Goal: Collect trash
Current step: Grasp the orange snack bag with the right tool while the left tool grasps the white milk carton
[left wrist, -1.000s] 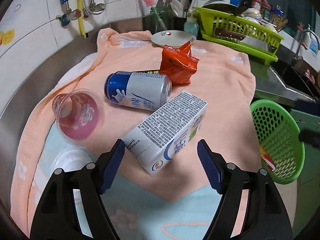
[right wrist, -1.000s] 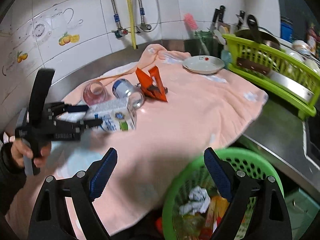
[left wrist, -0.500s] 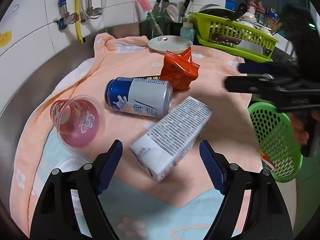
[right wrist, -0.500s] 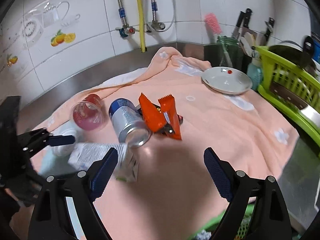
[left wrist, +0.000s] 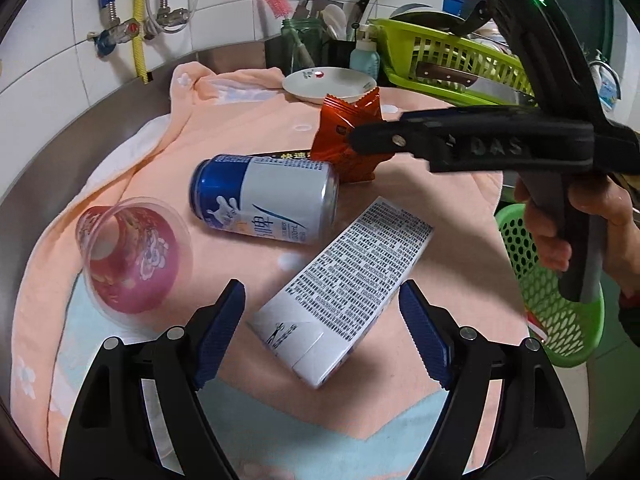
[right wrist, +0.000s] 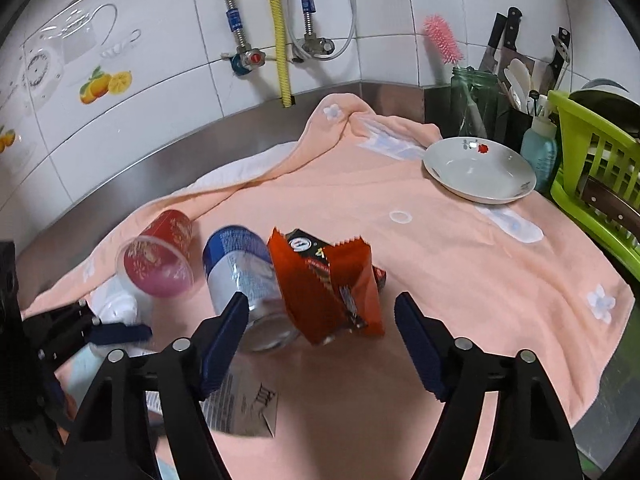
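Observation:
A white milk carton (left wrist: 344,296) lies on the peach towel between the open fingers of my left gripper (left wrist: 322,332). A blue and white can (left wrist: 266,202) lies beyond it, with a red plastic cup (left wrist: 134,254) on its side to the left. An orange snack wrapper (left wrist: 346,142) stands behind the can. My right gripper (right wrist: 320,344) is open, its fingers either side of the orange wrapper (right wrist: 328,288) and the can (right wrist: 244,276), not touching them. The cup (right wrist: 158,256) and a corner of the carton (right wrist: 244,404) show there too.
A green trash basket (left wrist: 556,292) hangs off the counter's right edge, holding some rubbish. A white plate (right wrist: 478,170), a green dish rack (right wrist: 600,176) with knives, and a utensil jar (right wrist: 472,100) stand at the back. Tiled wall with pipes (right wrist: 280,32) lies behind.
My right gripper has swung from over the green basket to the towel, now framing the orange wrapper. My left gripper has edged closer to the carton, which now lies flatter.

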{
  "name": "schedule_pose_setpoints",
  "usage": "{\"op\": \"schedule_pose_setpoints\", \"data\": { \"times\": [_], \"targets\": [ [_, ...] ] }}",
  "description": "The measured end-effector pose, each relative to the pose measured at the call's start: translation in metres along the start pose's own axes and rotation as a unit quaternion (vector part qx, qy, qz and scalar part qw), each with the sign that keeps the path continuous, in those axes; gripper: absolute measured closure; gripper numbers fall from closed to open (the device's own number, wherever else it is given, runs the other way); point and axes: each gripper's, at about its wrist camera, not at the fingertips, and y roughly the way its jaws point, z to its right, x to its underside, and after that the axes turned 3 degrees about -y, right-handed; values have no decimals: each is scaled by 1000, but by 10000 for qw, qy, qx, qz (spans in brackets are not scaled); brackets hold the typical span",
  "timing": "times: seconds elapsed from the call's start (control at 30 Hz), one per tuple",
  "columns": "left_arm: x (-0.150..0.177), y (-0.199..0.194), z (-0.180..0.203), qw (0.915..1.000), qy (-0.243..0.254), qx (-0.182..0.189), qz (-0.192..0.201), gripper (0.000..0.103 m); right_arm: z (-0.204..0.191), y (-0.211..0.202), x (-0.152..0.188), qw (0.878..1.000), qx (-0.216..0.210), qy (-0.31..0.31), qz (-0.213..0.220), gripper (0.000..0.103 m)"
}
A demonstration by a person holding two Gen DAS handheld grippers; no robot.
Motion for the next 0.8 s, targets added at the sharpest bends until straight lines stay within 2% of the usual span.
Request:
{"op": "schedule_pose_setpoints", "data": {
  "times": [0.13,0.2,0.4,0.5,0.8],
  "targets": [
    [0,6,5,10000,60,75,0,25,0,10,-3,9999,57,72,-98,42],
    [-1,7,6,9999,77,86,12,24,2,14,-4,9997,69,165,-138,50],
    [-5,10,9,9997,96,200,69,25,5,12,-4,9995,20,292,-78,66],
    [-5,10,11,9996,123,242,111,26,3,5,-3,9998,34,203,-43,69],
    [-4,8,22,9990,248,370,97,48,7,-22,8,9997,84,221,75,70]
  ]
}}
